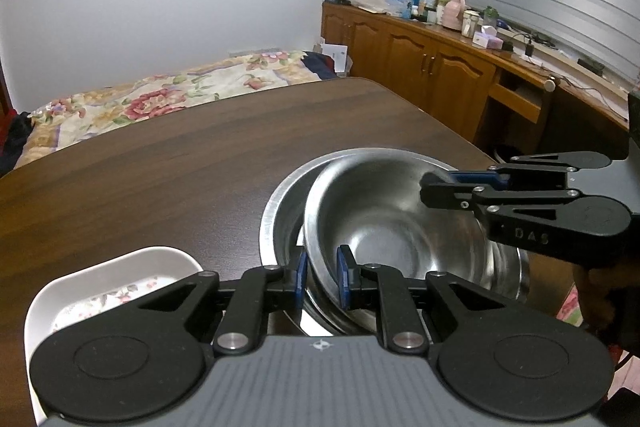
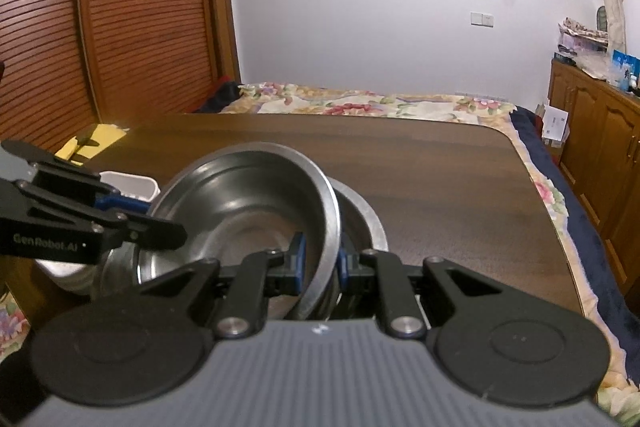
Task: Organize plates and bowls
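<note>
A tilted steel bowl (image 1: 396, 223) is held over a second steel bowl (image 1: 280, 211) that sits on a dark wooden table (image 1: 160, 167), partly nested inside it. Round as it is, no long axis can be given; its open mouth is tipped up and toward the left gripper's side, with its rim raised on the right gripper's side. Two steel bowls are counted in all.

The rim of the tilted bowl is clamped by the left gripper (image 1: 322, 277), with one blue pad outside the wall and one inside. The opposite rim is clamped in the same way by the right gripper (image 2: 320, 261); this gripper is also seen from the left wrist view, reaching across the bowl from the right.

One white dish (image 1: 120, 287) with a floral pattern is seen on the table just to the left of the lower bowl. Behind the table a bed (image 2: 360, 103) with a flowered cover is visible.
</note>
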Motion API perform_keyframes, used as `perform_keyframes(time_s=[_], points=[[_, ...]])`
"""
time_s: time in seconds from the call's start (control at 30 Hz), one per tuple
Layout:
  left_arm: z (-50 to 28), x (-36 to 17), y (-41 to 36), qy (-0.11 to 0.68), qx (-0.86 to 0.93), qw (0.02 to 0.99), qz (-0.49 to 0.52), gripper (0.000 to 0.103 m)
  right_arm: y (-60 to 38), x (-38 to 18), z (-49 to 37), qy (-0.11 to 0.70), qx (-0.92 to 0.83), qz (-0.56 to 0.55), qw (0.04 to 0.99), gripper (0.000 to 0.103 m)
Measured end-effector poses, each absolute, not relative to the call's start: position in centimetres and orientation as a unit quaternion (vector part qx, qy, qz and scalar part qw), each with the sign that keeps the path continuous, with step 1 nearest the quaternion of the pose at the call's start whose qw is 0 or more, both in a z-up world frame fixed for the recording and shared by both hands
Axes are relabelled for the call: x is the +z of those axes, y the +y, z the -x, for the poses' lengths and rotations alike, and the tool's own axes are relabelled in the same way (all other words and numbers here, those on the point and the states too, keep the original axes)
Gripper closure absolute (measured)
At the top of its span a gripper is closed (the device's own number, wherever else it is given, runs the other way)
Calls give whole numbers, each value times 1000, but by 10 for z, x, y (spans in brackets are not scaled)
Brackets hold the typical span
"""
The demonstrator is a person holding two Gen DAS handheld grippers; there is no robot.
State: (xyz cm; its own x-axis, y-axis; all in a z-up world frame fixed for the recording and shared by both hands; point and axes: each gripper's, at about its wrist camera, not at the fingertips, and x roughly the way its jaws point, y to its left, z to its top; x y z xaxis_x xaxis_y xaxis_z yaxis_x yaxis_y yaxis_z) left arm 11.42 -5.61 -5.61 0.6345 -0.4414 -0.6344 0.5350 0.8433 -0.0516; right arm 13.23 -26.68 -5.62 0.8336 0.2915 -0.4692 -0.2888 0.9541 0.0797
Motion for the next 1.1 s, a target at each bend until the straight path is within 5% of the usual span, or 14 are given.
perform_keyframes(time_s=[0.63, 1.03, 1.1], points=[[-109, -38, -42, 291, -248, 924, -35, 83, -275, -47, -126, 227, 145, -25, 963, 86], [-105, -45, -38, 269, -218, 938, -20, 29, -276, -41, -119, 200, 143, -23, 969, 85], [-105, -46, -38, 268, -216, 939, -22, 20, -277, -41, -118, 200, 144, -26, 969, 73]])
